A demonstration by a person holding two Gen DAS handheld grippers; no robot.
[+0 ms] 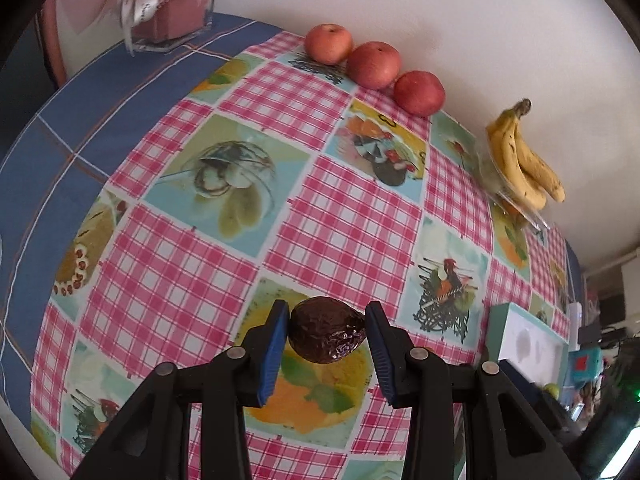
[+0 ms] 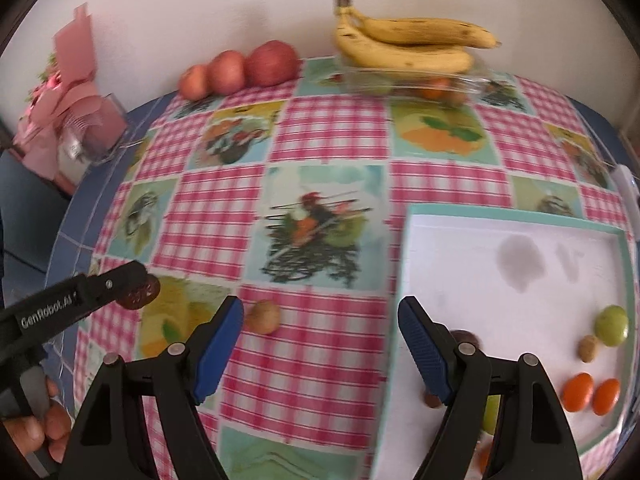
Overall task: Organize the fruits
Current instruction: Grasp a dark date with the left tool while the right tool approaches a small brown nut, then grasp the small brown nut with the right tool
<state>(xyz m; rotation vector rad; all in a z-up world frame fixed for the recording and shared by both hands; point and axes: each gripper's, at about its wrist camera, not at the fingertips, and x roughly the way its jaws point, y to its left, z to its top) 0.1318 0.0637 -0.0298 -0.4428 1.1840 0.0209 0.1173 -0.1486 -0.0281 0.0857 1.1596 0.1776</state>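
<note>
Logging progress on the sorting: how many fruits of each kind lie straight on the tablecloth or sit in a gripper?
Red apples: 3
Small brown fruit: 1
Dark wrinkled fruit, held in the left gripper: 1
Total: 5

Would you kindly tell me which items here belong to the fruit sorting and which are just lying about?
Part of the job:
- dark wrinkled fruit held in the left gripper
- small brown fruit on the cloth
- white tray
- apples
- bananas

Just lying about:
- pink gift box
- checked tablecloth
</note>
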